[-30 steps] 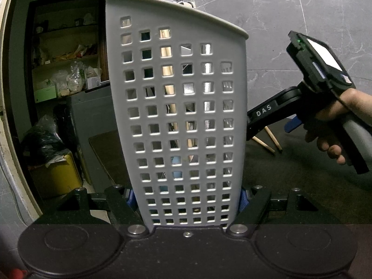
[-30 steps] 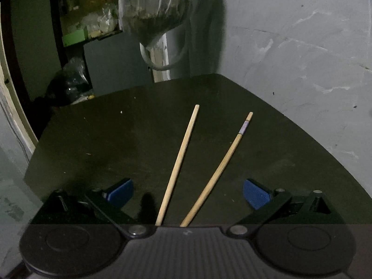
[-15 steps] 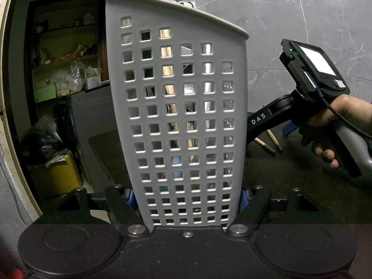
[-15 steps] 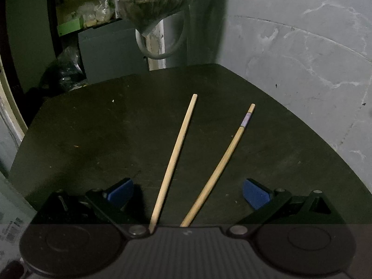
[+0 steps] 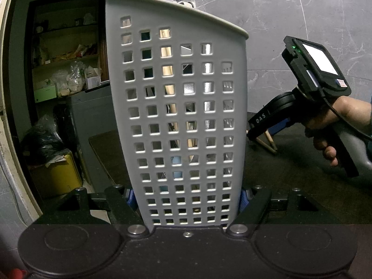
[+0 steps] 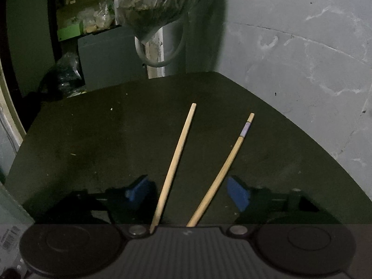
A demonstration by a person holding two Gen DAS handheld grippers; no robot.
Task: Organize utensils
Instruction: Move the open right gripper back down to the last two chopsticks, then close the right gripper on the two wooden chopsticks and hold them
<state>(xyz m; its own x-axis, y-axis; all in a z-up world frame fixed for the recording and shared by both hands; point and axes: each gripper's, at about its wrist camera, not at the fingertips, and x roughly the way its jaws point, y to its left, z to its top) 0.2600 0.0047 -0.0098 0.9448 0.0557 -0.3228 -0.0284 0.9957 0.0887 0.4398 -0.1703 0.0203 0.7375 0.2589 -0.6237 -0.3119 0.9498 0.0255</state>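
My left gripper [image 5: 186,197] is shut on the base of a tall grey perforated utensil holder [image 5: 181,107], which stands upright. Wooden and metal utensils show through its holes. Two wooden chopsticks lie on the dark table: a plain one [image 6: 177,155] and one with a purple band [image 6: 223,167]. My right gripper [image 6: 188,193] sits low over their near ends. Its jaws are closing with both chopsticks between the blue pads [image 6: 237,195], which do not touch them. In the left wrist view the right gripper [image 5: 267,131] and the hand [image 5: 348,116] holding it are to the right of the holder.
A full plastic bag [image 6: 158,2] hangs above the table's far edge. A grey marble wall [image 6: 290,58] borders the dark table [image 6: 93,139] on the right. Cluttered shelves [image 5: 65,69], a black bag and a yellow box [image 5: 55,176] are off to the left.
The right gripper's blue pads have come inward on either side of the two chopsticks. The left gripper and the holder have not moved.
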